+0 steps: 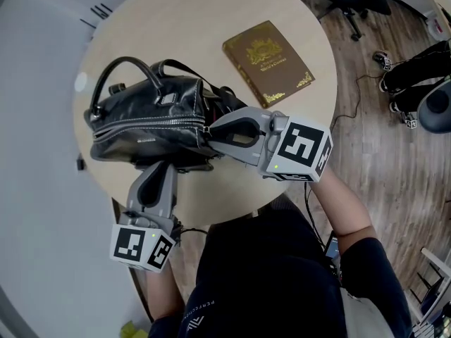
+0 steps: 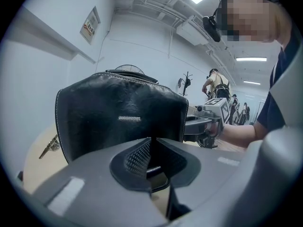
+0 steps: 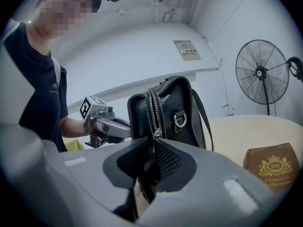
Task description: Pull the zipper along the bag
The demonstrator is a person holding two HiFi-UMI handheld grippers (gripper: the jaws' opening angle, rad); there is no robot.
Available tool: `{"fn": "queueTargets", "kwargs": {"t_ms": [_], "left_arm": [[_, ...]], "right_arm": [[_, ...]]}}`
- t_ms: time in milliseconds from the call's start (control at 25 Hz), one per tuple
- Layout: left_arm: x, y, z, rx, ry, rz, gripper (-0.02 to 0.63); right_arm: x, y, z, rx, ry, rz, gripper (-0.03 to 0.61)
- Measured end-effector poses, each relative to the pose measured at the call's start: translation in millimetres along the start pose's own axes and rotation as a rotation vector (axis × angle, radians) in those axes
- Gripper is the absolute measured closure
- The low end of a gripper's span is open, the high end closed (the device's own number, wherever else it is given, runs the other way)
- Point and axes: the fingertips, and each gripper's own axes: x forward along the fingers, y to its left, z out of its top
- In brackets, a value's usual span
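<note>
Holding with left gripper [image 1: 158, 167], pads nipped tight, the near side of black bag [image 1: 151, 115] lying on round wooden table [image 1: 204, 20]; pinching with right gripper [image 1: 213, 136] the zipper pull [image 3: 153, 135] at bag's right end.

One bag [image 1: 151, 122], one book [image 1: 268, 62], two hand-held grippers [image 1: 159, 167] [image 1: 213, 134], one table [image 1: 211, 20]
</note>
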Motion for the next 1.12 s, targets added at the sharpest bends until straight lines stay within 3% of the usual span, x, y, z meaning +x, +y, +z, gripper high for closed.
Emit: {"fn": "queueTargets", "kwargs": {"t_ms": [240, 880, 1120], "left_arm": [[-3.2, 0.2, -1.8, -0.002, -0.002, 0.010, 0.569], [-6.4, -9.5, -5.6, -0.012, -0.012, 0.026, 0.569], [3.5, -21.9, -6.6, 0.029, -0.006, 0.018, 0.515]], "right_arm": [[3.4, -1.9, -0.4, -0.006, 0.020, 0.047, 0.517], [-1.9, -4.7, -1.0, 0.015, 0.058, 0.127, 0.565], [-11.7, -5.3, 2.8, 0.070, 0.062, 0.166, 0.566]]}}
